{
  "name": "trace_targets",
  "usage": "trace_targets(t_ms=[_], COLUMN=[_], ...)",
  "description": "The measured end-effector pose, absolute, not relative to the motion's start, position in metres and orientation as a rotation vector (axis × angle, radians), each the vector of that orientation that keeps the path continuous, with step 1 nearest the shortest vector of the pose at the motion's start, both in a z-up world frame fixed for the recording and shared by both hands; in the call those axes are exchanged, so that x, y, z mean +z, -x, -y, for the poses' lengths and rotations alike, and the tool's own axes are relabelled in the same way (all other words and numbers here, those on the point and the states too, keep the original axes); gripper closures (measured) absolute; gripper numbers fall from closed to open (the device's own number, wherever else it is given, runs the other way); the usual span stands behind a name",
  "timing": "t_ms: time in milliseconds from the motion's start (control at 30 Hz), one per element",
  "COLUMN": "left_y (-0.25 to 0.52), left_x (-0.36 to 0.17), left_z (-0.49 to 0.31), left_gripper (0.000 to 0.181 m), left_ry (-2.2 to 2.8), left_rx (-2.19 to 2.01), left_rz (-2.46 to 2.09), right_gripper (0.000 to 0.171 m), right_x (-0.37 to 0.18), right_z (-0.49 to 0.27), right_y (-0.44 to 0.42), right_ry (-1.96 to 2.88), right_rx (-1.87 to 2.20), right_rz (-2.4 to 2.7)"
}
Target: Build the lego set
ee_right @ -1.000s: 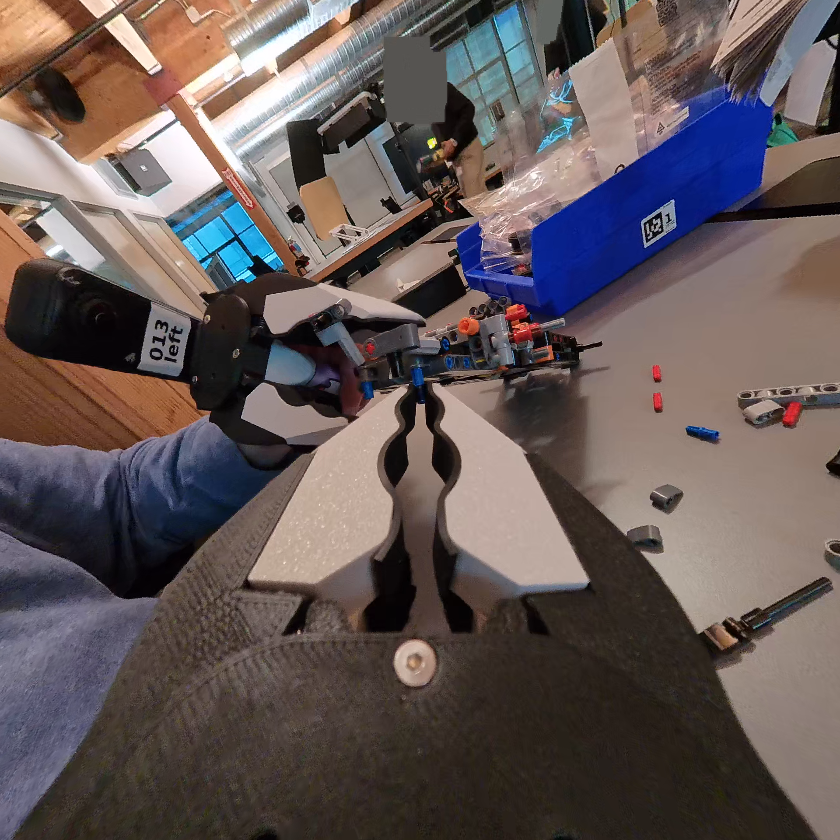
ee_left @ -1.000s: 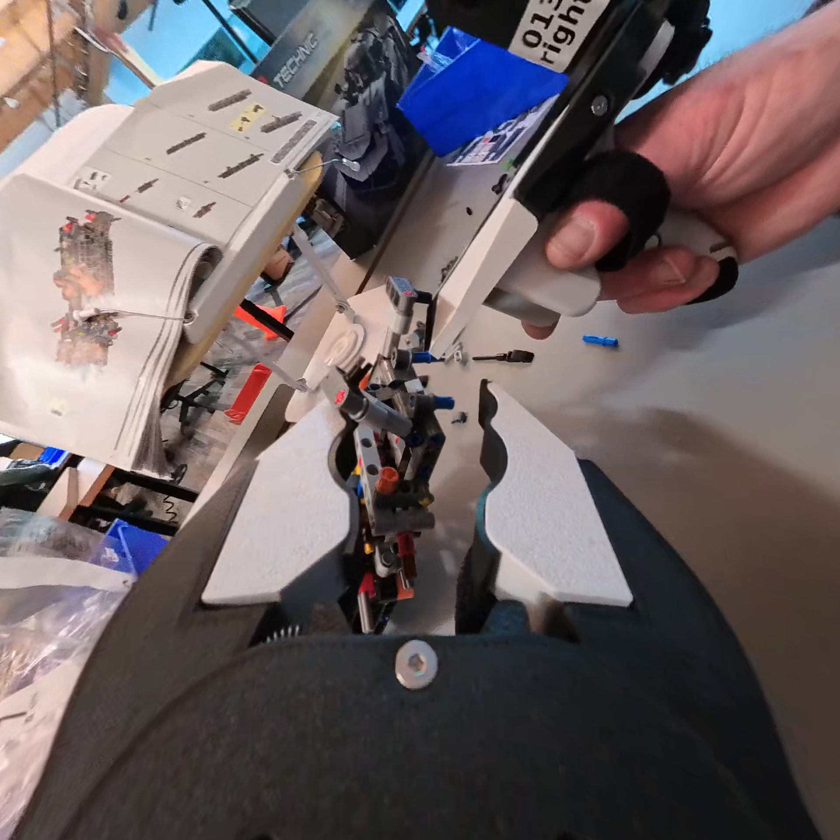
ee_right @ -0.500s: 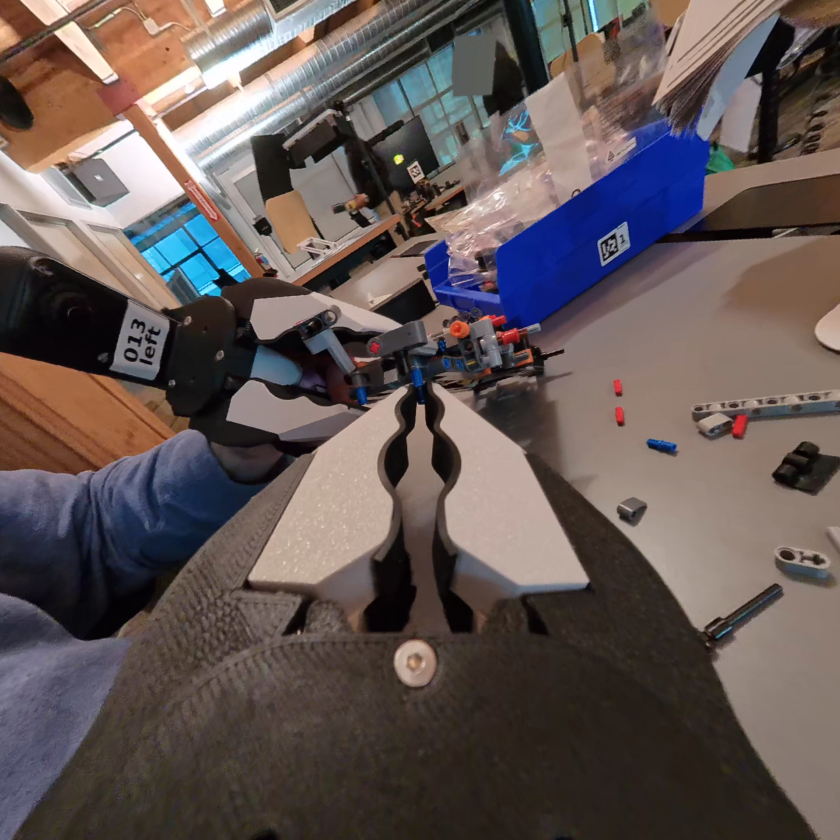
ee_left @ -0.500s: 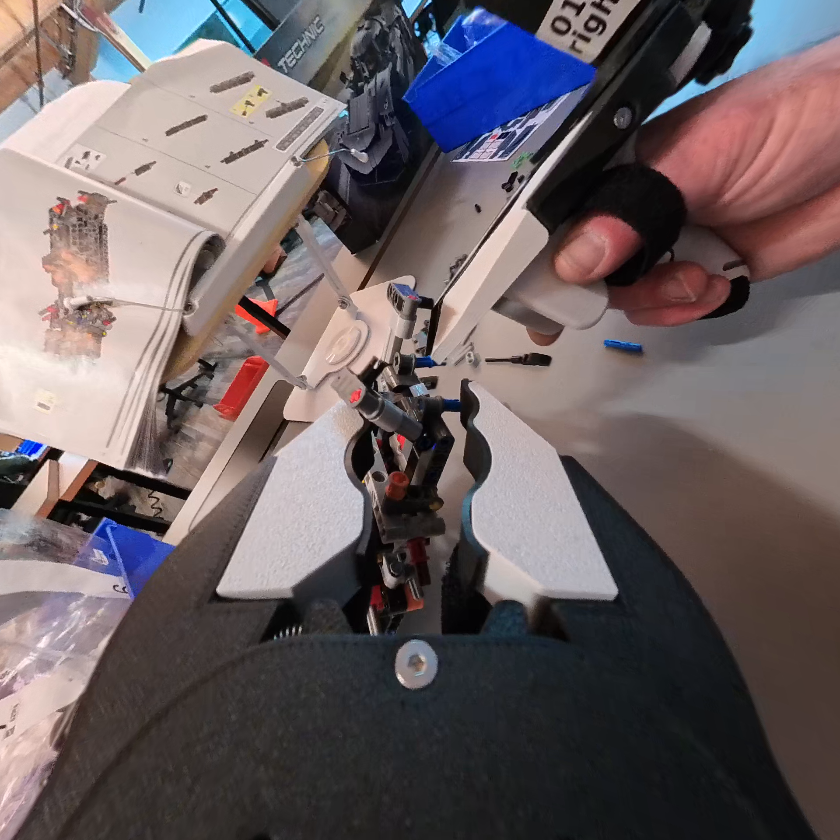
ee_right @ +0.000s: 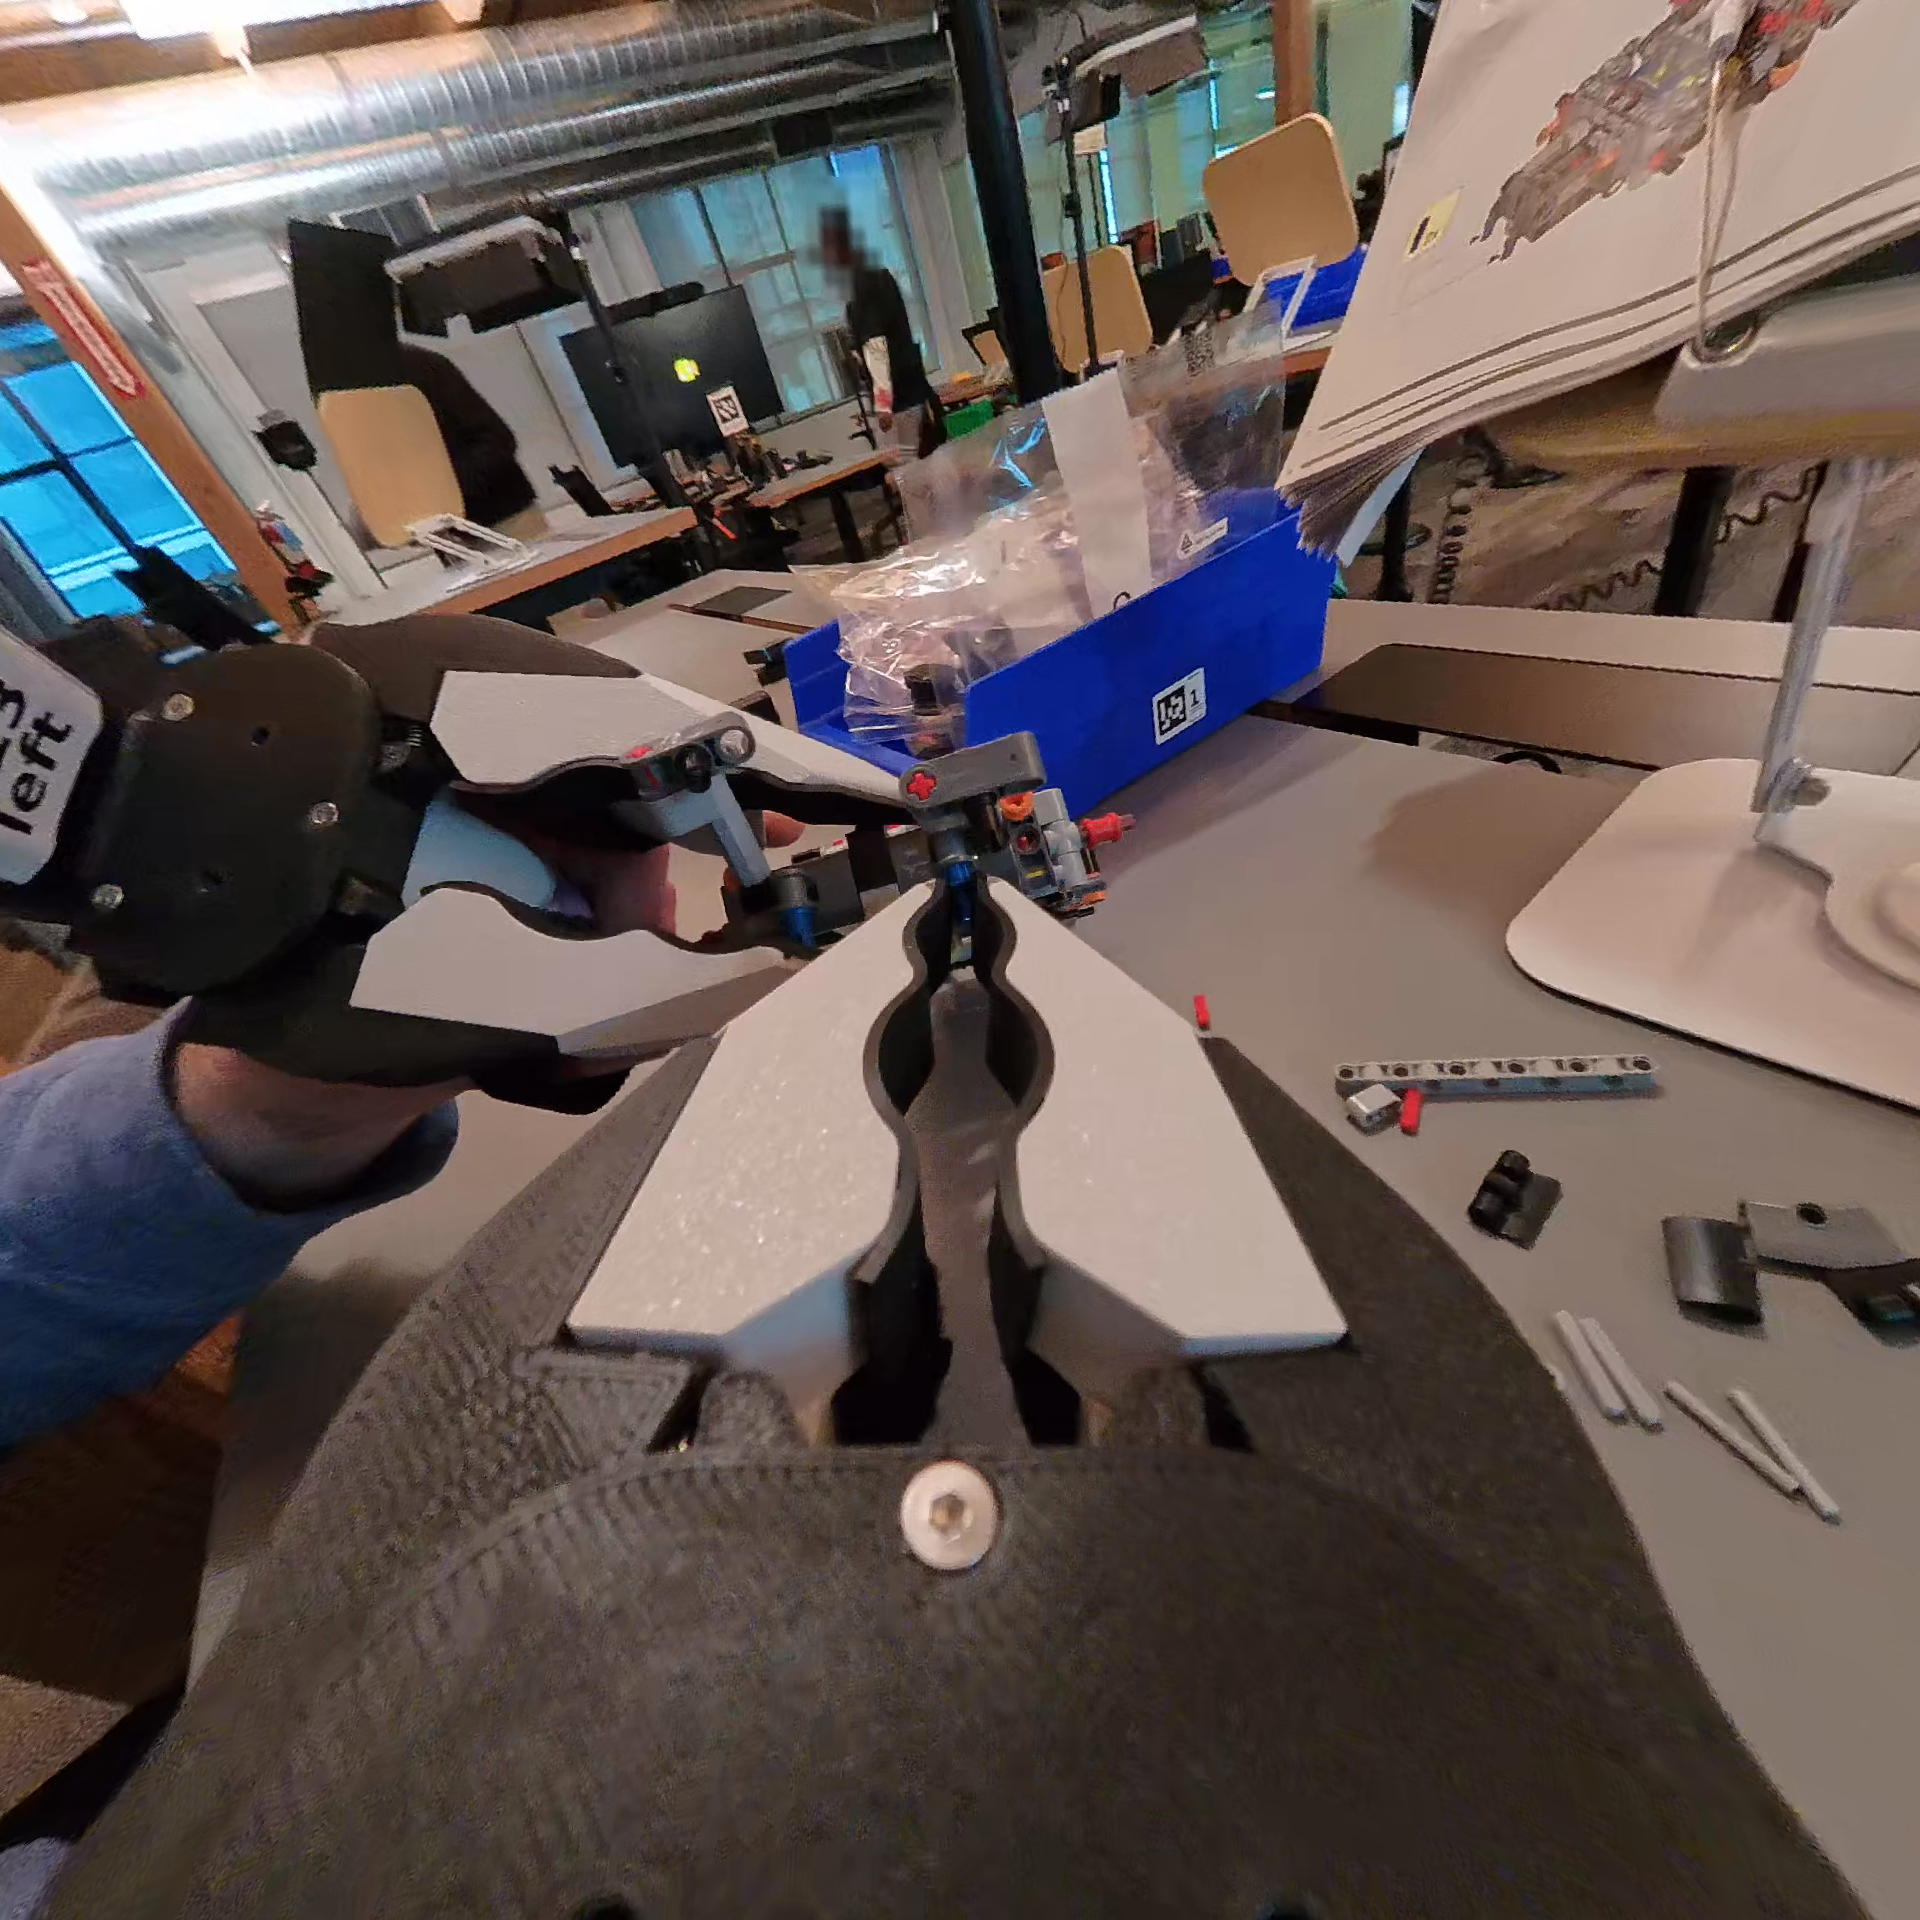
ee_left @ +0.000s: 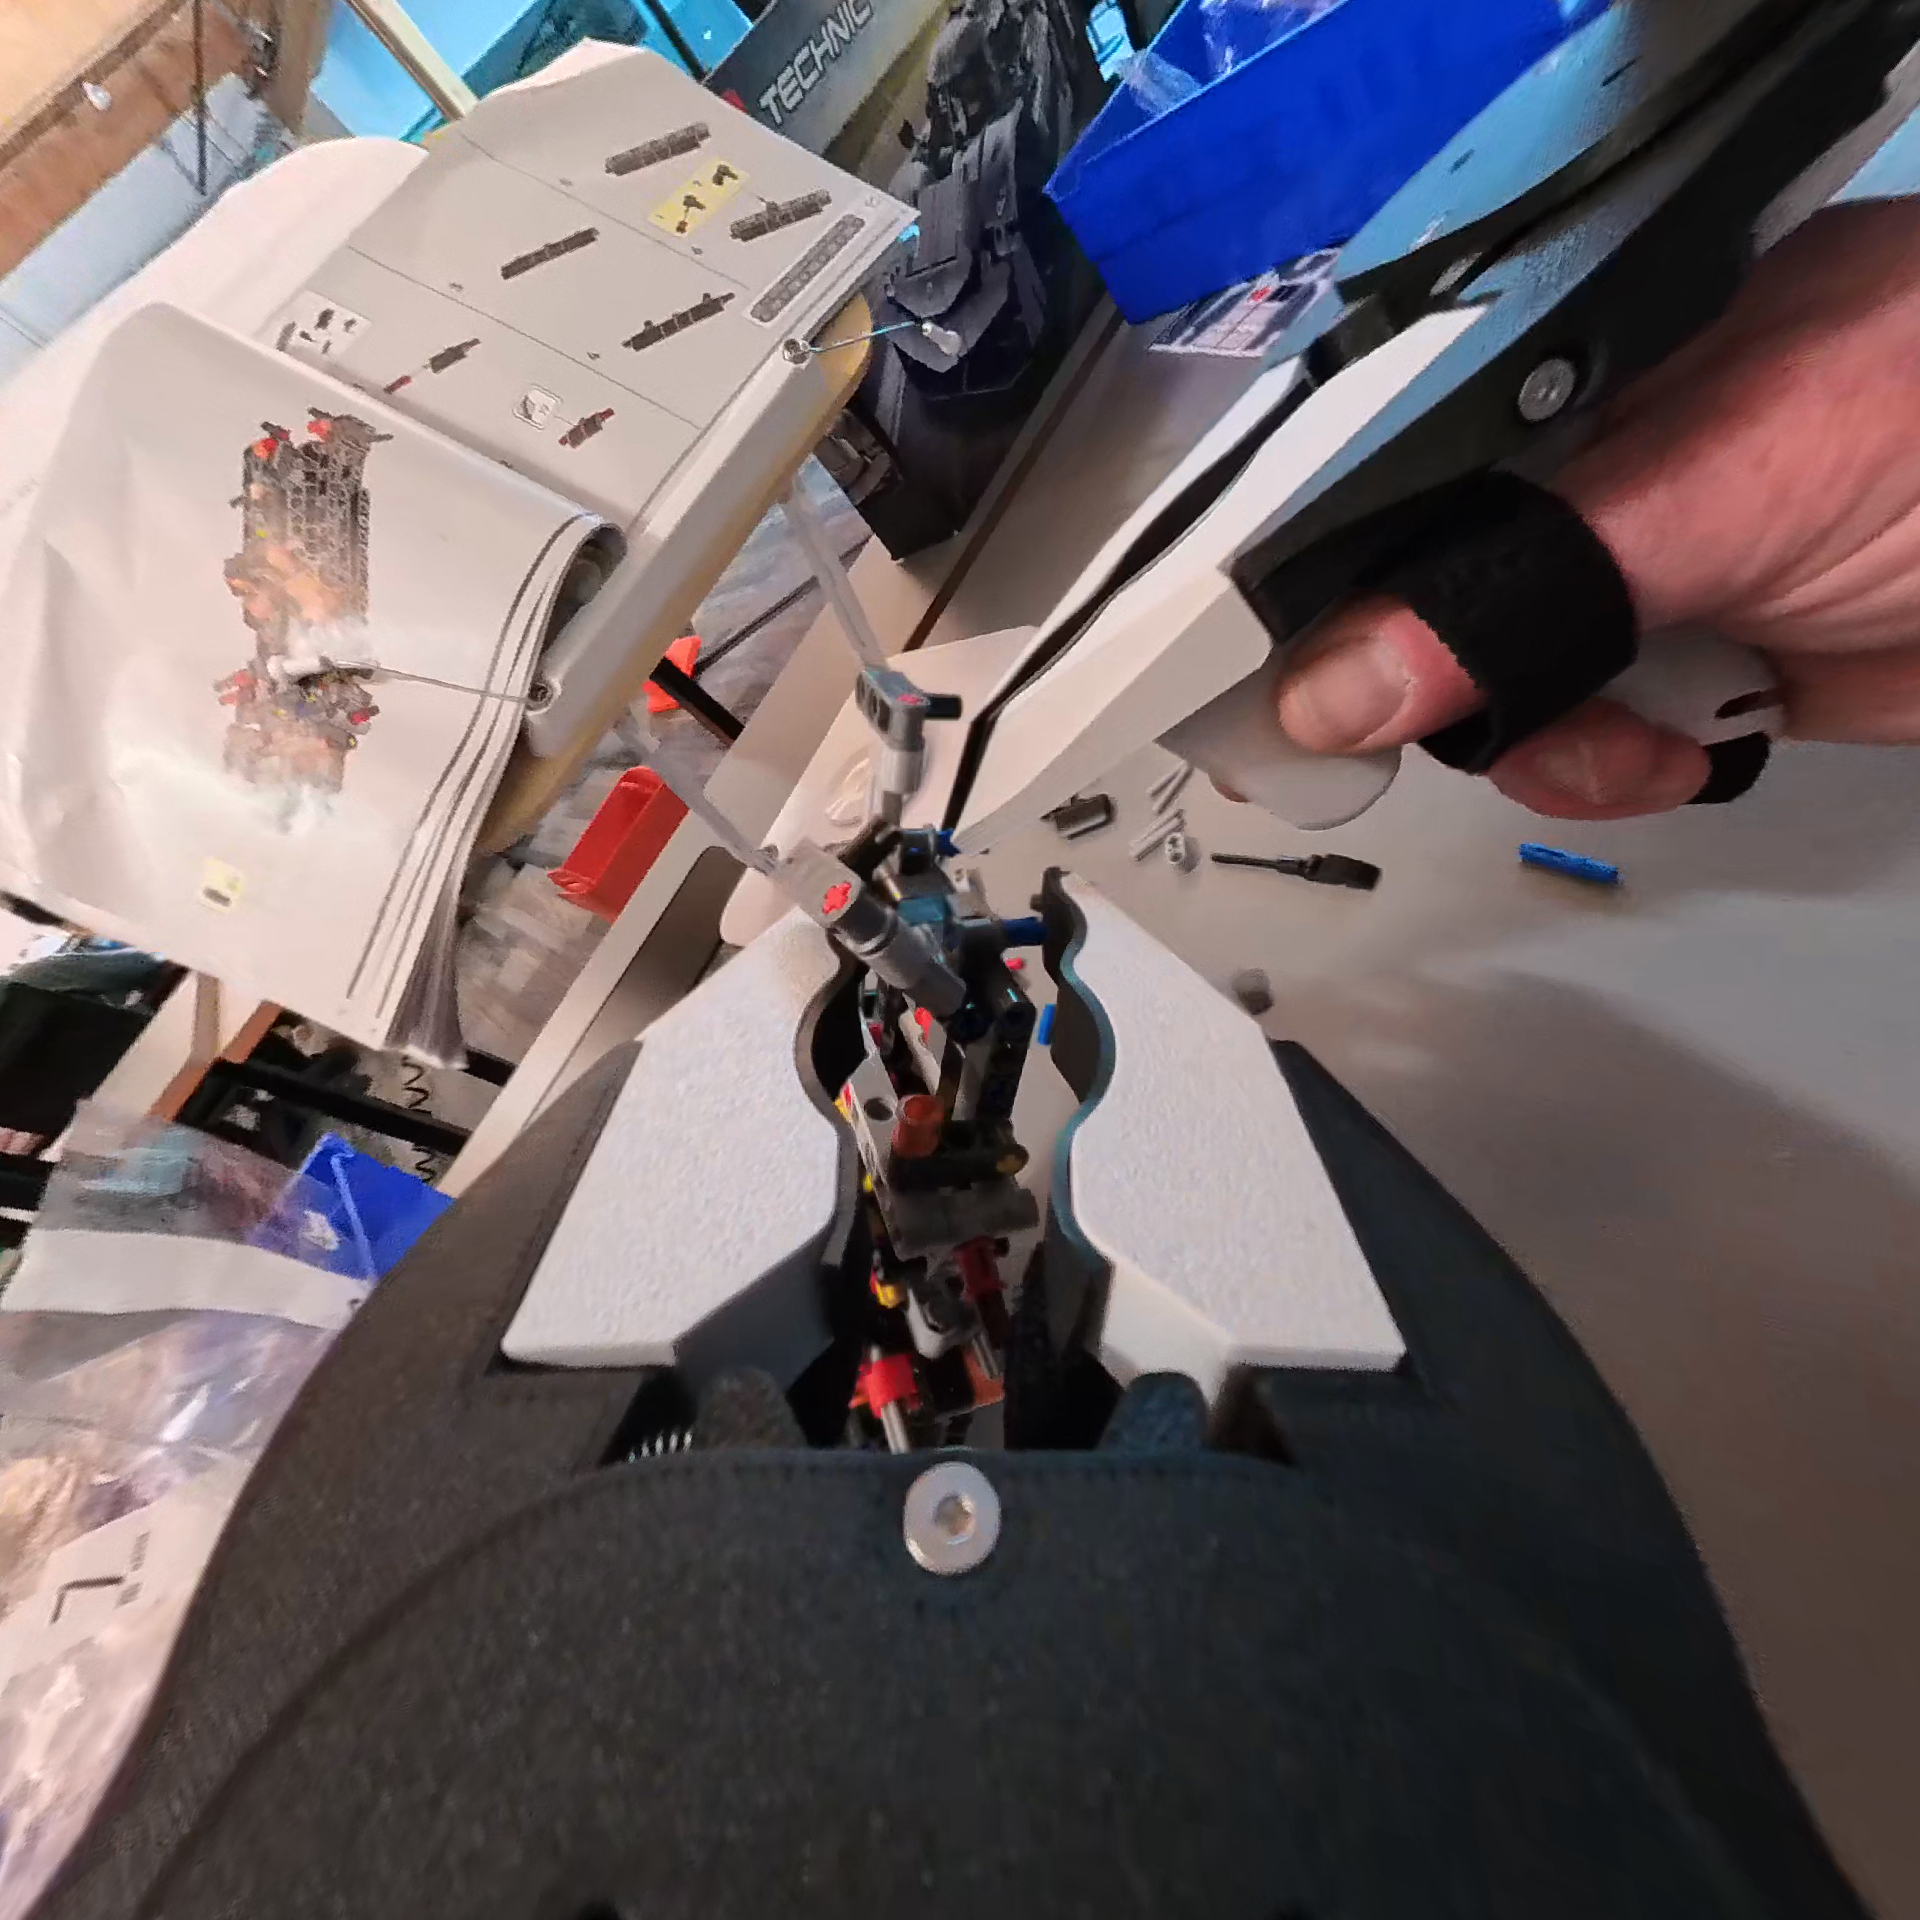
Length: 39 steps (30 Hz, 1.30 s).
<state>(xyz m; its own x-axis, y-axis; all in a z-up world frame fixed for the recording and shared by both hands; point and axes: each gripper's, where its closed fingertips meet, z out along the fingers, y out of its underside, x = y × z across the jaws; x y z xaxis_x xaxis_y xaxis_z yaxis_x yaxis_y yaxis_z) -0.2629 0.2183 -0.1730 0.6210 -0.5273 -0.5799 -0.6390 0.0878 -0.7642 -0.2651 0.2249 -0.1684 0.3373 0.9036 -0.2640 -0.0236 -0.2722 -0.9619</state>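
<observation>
Lego assembly (ee_left: 940,1049) — a long dark-grey build with red, orange and blue pins — sits lengthwise between the fingers of the left tongs (ee_left: 940,940), which are closed in on its sides and carry it off the surface (ee_left: 1558,1143). In the right wrist view the same build (ee_right: 997,831) juts from the left tongs (ee_right: 831,862) toward the middle of the surface, just in front of the blue bin (ee_right: 1091,675).

Right tongs (ee_right: 961,914) pressed together at the tips, pinching a blue pin (ee_right: 961,894) on the underside of the assembly. In the left wrist view the tip of the right tongs (ee_left: 961,826) meets the far end of the build; a hand (ee_left: 1662,582) with a black strap over one finger grips the handle.

Loose parts on the surface toward its right edge, right wrist view:
- long grey beam (ee_right: 1496,1075), with a small grey piece and a red pin at its near end
- small black connector (ee_right: 1512,1195)
- dark grey panels (ee_right: 1766,1257)
- four thin light-grey axles (ee_right: 1683,1423), in two pairs
- single red pin (ee_right: 1202,1008) just beside the right finger

Left wrist view also shows a black axle pin (ee_left: 1299,864) and a blue pin (ee_left: 1569,864) lying apart on the surface.

Instruction booklet (ee_left: 416,468) open on a stand whose white base (ee_right: 1714,935) rests at the far right edge. Clear bags (ee_right: 1039,540) fill the bin — contents not legible.
</observation>
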Motion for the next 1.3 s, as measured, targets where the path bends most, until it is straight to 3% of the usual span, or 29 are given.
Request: trace_targets(t_ms=[267,467,800,1167,1300], left_y=[0.267,0.272,0.273,0.266,0.263], left_x=[-0.167,-0.160,-0.156,-0.161,-0.163], left_z=[-0.219,-0.215,-0.211,-0.219,-0.220], left_gripper=[0.153,0.152,0.152,0.153,0.153], left_ry=[1.560,1.555,1.600,1.672,1.678], left_rx=[0.068,0.009,-0.085,-0.092,-0.103], left_rz=[-0.981,-0.965,-1.059,-1.141,-1.144], right_gripper=[0.169,0.151,0.135,0.150,0.144], right_x=[-0.164,-0.163,-0.139,-0.156,-0.165], right_z=[-0.224,-0.216,-0.191,-0.223,-0.223], right_y=[0.270,0.261,0.266,0.268,0.265], right_ry=[1.551,1.508,0.762,0.651,0.648], right_rx=[1.127,1.078,0.082,-0.197,-0.225], right_rz=[0.911,1.064,1.854,2.170,2.227])
